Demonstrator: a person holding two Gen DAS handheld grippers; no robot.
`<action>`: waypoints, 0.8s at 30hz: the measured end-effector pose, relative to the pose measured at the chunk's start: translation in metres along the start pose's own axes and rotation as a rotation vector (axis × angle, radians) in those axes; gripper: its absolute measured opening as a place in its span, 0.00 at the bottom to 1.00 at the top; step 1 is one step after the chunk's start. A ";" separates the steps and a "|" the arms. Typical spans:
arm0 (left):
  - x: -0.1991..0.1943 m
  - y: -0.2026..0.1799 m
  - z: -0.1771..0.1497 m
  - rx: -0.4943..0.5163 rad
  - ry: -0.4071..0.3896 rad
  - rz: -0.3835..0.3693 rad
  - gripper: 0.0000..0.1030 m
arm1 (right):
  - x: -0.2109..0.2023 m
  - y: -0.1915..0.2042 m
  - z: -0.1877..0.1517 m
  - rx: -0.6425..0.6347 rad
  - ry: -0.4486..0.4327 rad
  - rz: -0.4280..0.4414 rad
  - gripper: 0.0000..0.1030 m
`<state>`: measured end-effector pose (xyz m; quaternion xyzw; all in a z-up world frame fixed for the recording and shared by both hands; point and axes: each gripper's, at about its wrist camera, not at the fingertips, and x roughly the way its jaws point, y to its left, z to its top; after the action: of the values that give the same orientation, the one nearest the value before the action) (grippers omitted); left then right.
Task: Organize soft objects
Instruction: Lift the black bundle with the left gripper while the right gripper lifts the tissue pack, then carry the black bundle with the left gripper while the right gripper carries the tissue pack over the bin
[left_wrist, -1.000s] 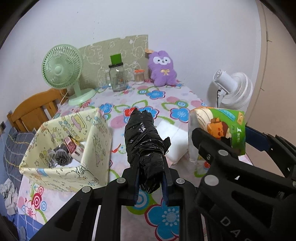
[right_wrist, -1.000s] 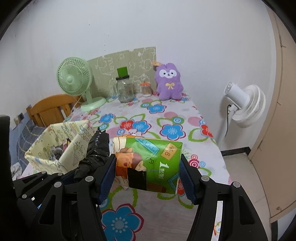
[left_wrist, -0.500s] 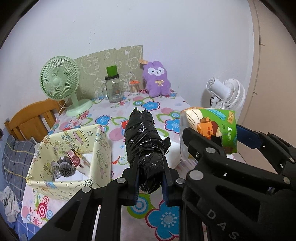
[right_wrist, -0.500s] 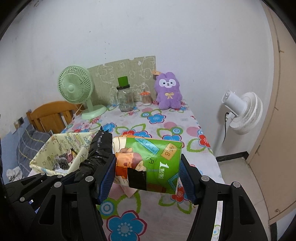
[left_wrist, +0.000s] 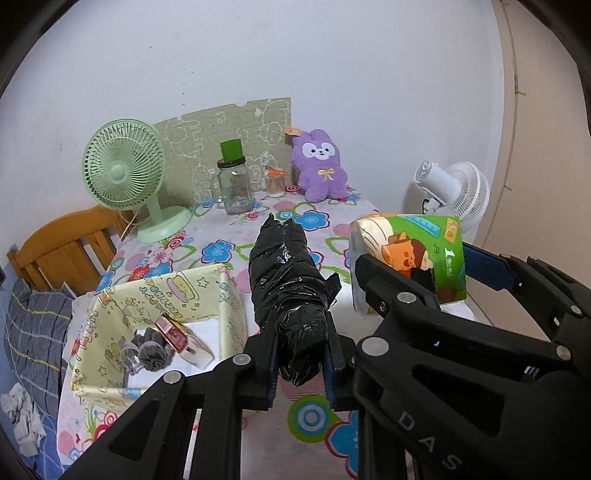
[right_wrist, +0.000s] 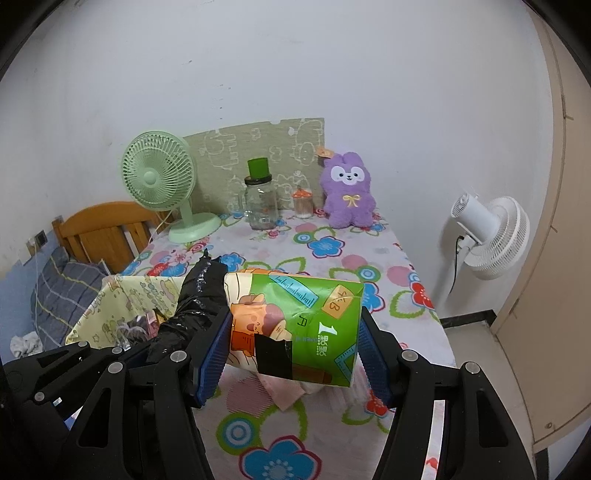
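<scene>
A glossy black bundle (left_wrist: 288, 291) is clamped in the black left gripper (left_wrist: 300, 363). A green and orange cartoon-printed pack (right_wrist: 295, 326) is gripped between blue pads (right_wrist: 212, 350). Beyond them, a tablecloth (right_wrist: 388, 284) is patterned with bright flowers, and a pale yellow printed box (left_wrist: 207, 291) is seen to the left.

The right tongs (left_wrist: 417, 280) and tissue pack (left_wrist: 417, 254) hide the surface's (left_wrist: 221, 251) right part. The black bundle (right_wrist: 195, 306) conceals part of the fabric box (right_wrist: 122, 299); its contents stay indistinct. The pack's print is illegible.

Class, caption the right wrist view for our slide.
Right gripper clamps a tissue pack above the floral table; fabric bin at left.
</scene>
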<state>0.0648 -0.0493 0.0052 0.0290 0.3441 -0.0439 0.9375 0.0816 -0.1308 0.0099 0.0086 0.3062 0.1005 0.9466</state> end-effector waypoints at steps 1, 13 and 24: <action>0.000 0.003 0.000 -0.001 0.000 0.001 0.17 | 0.001 0.004 0.001 -0.003 0.002 0.002 0.65; 0.005 0.043 0.000 -0.034 0.002 0.010 0.17 | 0.024 0.041 0.012 -0.048 0.023 0.042 0.65; 0.011 0.078 -0.004 -0.054 0.012 0.034 0.17 | 0.039 0.078 0.015 -0.083 0.032 0.098 0.65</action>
<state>0.0787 0.0277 -0.0034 0.0098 0.3501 -0.0184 0.9365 0.1066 -0.0465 0.0059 -0.0172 0.3160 0.1597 0.9351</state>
